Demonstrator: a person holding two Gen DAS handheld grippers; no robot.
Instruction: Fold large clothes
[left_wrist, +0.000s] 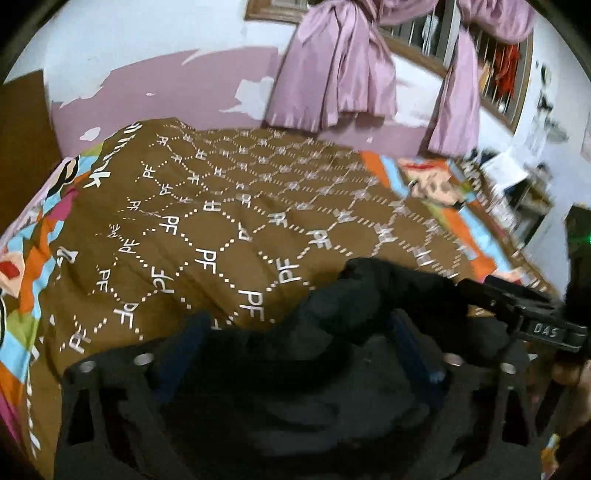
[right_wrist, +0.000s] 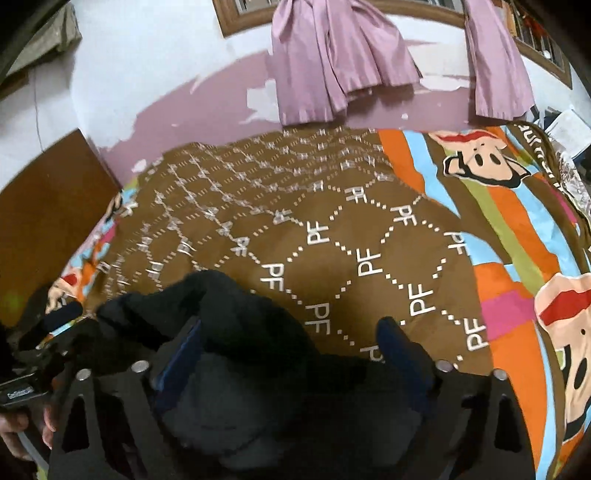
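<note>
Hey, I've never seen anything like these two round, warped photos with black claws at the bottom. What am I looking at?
No robot here: a person holds a two-finger gripper in each hand, and each gripper carries a wide-angle camera looking forward along its fingers. That lens causes the warping. One picture comes from the left gripper, the other from the right gripper.

Both look down over a bed covered by a brown bedspread printed with "PF", which has a striped cartoon border. Purple curtains hang on the wall behind.

A black garment is bunched between the fingers of both grippers. The jaws stand wide, and I cannot tell whether the pads actually pinch it.
</note>
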